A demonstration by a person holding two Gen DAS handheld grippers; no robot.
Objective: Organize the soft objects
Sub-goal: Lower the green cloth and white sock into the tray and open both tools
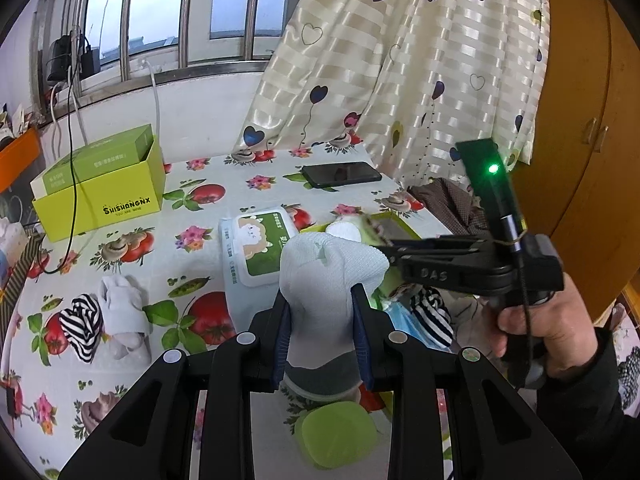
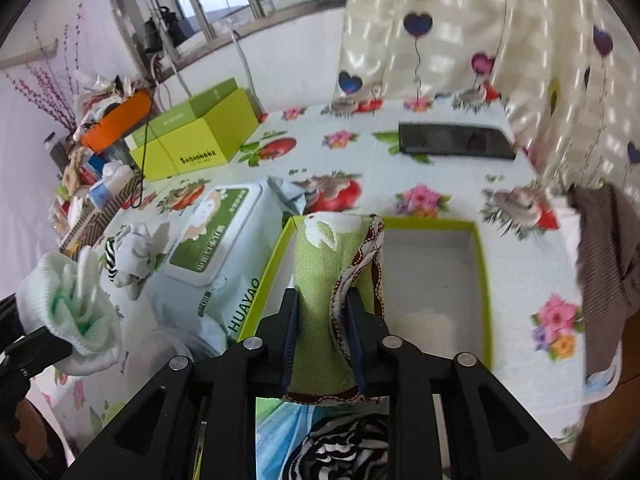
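The left gripper (image 1: 324, 320) clamps a knitted white sock (image 1: 328, 272), bunched above the glossy floral tablecloth (image 1: 200, 200). The right gripper (image 2: 322, 332) pinches a rolled green woven cloth (image 2: 320, 280) with brown trim over the lime-rimmed open box (image 2: 478, 248). At ten o'clock sits a "HUAYAO" wipes pack (image 2: 216, 240). Only the left view shows the person's hand (image 1: 560, 336); "SHISHANGNX" marks a green carton (image 1: 108, 196).

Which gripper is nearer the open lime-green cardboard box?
Right. The right gripper holds a green patterned cloth over the box; the left gripper, holding a white sock, is off to its side.
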